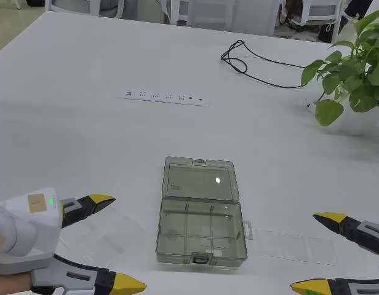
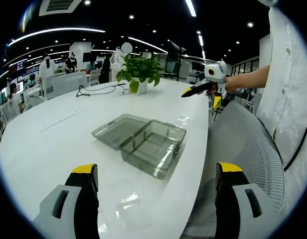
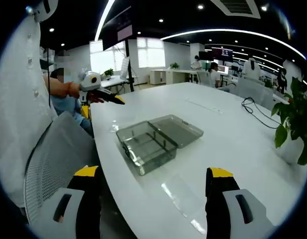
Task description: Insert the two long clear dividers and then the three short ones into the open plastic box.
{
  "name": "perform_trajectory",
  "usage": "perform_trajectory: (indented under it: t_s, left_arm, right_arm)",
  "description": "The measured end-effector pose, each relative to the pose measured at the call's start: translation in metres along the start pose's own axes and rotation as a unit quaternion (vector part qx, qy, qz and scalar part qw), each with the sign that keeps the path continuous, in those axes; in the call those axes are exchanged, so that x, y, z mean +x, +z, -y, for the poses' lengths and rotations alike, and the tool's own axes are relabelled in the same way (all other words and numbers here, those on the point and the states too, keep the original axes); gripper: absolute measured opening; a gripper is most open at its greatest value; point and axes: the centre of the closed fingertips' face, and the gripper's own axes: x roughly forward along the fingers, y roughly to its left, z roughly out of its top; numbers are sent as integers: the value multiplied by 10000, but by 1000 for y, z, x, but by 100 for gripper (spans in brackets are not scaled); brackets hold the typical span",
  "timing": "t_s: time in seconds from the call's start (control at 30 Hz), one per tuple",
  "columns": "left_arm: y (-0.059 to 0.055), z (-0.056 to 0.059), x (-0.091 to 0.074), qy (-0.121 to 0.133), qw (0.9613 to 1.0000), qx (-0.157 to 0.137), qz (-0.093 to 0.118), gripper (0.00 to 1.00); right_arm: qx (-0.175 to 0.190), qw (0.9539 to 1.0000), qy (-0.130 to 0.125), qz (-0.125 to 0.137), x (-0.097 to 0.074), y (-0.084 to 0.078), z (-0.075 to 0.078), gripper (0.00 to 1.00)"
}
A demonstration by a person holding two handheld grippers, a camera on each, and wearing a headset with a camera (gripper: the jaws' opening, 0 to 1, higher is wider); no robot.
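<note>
The open smoky-clear plastic box (image 1: 202,236) lies near the table's front edge, its lid (image 1: 200,178) folded back flat; faint lines cross its inside. Clear dividers (image 1: 294,244) lie flat just right of the box, and more clear pieces (image 1: 106,236) lie to its left. My left gripper (image 1: 115,241) is open above the left pieces (image 2: 126,209), with the box (image 2: 148,144) ahead of it. My right gripper (image 1: 319,252) is open over the right dividers (image 3: 181,194), facing the box (image 3: 148,142). Neither holds anything.
A white power strip (image 1: 163,97) lies mid-table. Behind it are a black cable (image 1: 251,61) and a potted plant (image 1: 355,74) at the far right. A mesh chair (image 2: 243,144) sits at the table's near edge. People stand in the office background.
</note>
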Motion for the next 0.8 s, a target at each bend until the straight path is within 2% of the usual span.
perform_trajectory:
  t_s: [0.8]
  left_arm:
    - [-1, -1, 1, 8, 10000, 2, 11, 100]
  right_arm:
    - [20, 10000, 40, -5, 2, -7, 7, 86]
